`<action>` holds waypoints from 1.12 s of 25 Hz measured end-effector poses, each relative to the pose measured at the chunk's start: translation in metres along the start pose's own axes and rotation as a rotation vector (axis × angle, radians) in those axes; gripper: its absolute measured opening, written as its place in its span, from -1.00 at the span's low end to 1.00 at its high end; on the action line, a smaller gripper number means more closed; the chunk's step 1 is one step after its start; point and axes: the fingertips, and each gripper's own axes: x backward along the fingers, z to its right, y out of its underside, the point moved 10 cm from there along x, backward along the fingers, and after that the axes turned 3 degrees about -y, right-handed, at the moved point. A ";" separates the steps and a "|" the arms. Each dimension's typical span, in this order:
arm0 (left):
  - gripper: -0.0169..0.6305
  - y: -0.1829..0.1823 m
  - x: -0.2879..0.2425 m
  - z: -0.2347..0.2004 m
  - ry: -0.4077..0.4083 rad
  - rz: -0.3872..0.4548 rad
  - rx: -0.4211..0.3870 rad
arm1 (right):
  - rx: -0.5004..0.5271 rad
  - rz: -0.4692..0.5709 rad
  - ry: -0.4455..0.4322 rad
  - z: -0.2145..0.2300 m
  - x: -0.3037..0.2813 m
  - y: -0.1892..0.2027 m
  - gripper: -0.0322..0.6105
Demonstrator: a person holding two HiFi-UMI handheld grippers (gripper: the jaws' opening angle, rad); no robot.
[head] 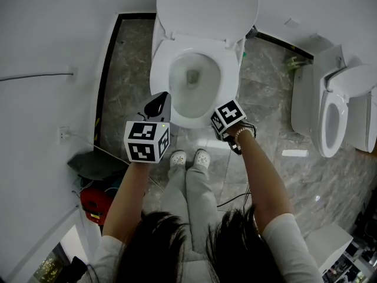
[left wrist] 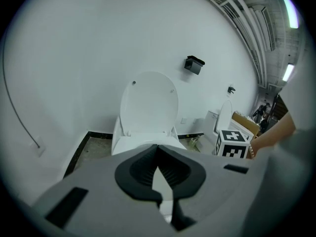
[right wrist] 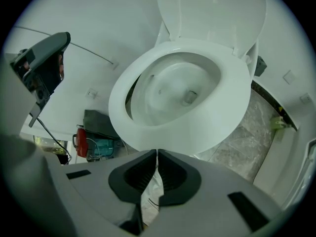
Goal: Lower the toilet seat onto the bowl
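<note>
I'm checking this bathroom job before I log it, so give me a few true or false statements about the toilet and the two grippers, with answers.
1. The lid is up. True.
2. The seat is standing upright. False: it lies down over the bowl.
3. The right gripper is clamped on the seat. False: its jaws are together with nothing between them, off the seat's front edge.
4. A second toilet stands off to the person's right. True.
5. The left gripper has its jaws wide apart. False: they are closed and empty.
</note>
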 end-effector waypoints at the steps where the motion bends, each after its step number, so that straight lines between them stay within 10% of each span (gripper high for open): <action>1: -0.92 0.002 -0.003 0.000 0.002 -0.007 -0.003 | -0.005 0.001 0.002 0.001 -0.003 0.000 -0.79; 28: -0.92 0.041 -0.049 -0.020 0.006 -0.255 0.048 | -0.092 0.027 0.119 0.015 -0.070 0.017 -0.80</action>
